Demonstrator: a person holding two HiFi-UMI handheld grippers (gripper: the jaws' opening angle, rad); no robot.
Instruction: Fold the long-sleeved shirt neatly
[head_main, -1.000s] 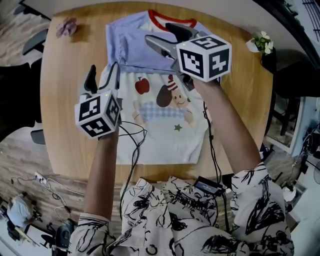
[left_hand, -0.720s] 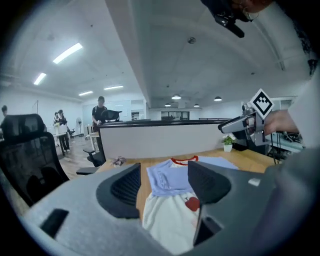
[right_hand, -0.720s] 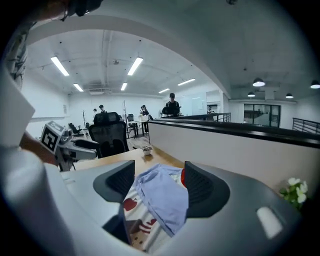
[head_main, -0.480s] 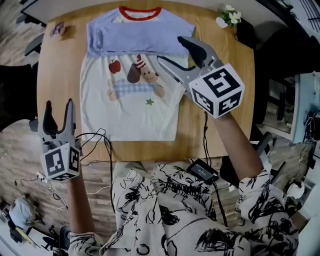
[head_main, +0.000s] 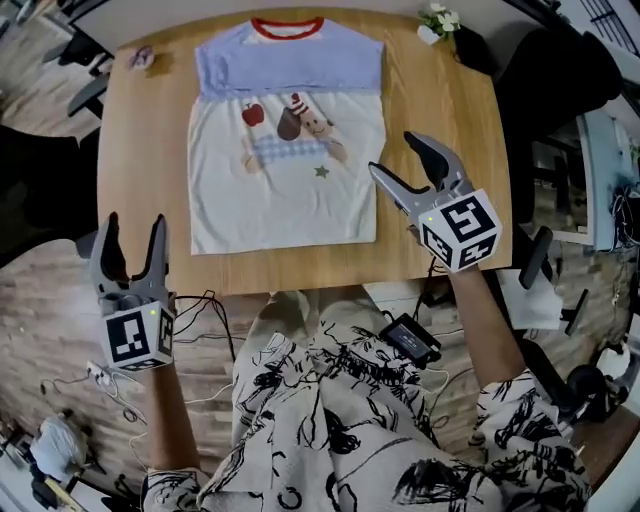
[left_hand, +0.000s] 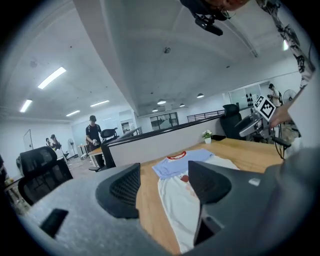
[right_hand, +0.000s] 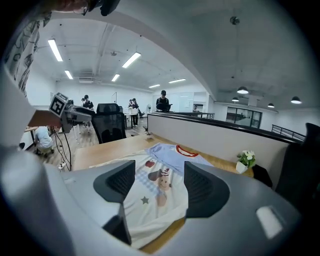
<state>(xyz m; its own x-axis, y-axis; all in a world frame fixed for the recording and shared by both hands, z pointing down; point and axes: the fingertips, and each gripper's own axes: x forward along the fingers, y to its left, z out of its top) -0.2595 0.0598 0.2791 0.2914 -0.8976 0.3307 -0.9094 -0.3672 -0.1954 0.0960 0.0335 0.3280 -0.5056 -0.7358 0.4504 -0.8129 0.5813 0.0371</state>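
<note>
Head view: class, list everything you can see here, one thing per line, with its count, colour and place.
shirt: one, white with cartoon print, blue sleeves folded across the chest, red collar; flat mid-table.
table: one, light wood; under the shirt.
potted plant: one, white flowers; table's far right corner.
small object: one, purplish, too small to identify; table's far left corner.
black box: one, cabled; on the person's lap.
office chair: at least one, black; right of the table.
left gripper: grey, jaws open, empty; off the table's near left corner.
right gripper: grey, jaws open, empty; above the table's right side.
</note>
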